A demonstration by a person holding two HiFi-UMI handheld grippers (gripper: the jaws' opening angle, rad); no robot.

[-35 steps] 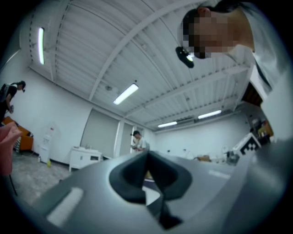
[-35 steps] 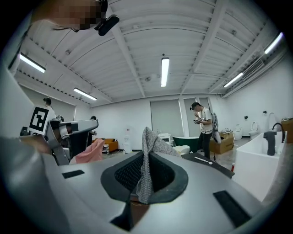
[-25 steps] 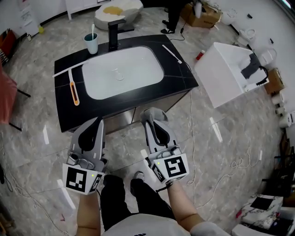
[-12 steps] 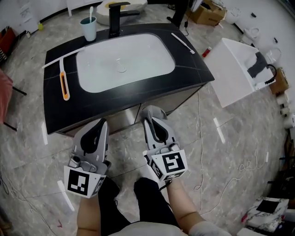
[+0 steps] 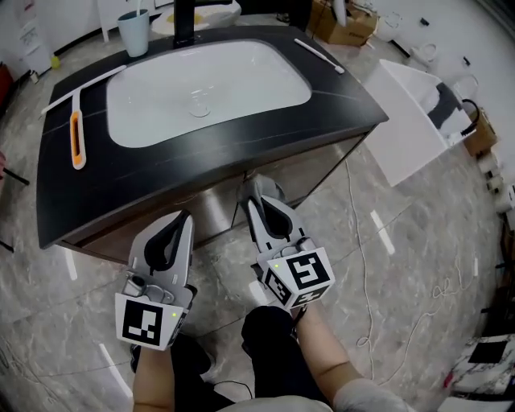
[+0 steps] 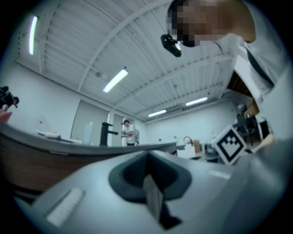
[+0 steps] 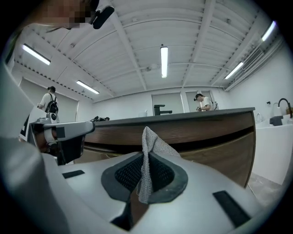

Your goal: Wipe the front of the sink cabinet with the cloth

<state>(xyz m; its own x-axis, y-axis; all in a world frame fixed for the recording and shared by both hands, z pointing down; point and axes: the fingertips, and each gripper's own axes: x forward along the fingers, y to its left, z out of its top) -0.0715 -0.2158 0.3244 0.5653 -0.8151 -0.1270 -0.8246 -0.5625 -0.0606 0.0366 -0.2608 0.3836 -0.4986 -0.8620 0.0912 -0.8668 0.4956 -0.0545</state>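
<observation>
Grey mesh cloth [image 7: 151, 141] pinched between the shut jaws of the right gripper [image 7: 143, 176], held close before the wooden front of the sink cabinet [image 7: 201, 132], left gripper [image 6: 148, 176] closed on nothing, held alongside, below the black surface [image 5: 338, 113].

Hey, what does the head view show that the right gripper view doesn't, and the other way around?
Only the head view shows the white basin and the orange-handled tool lying on the counter. Only the right gripper view shows the ceiling lights and, plainly, the grey cloth clamped between the right gripper's jaws. Both show the black countertop, the faucet, the wood cabinet front and the left gripper.
</observation>
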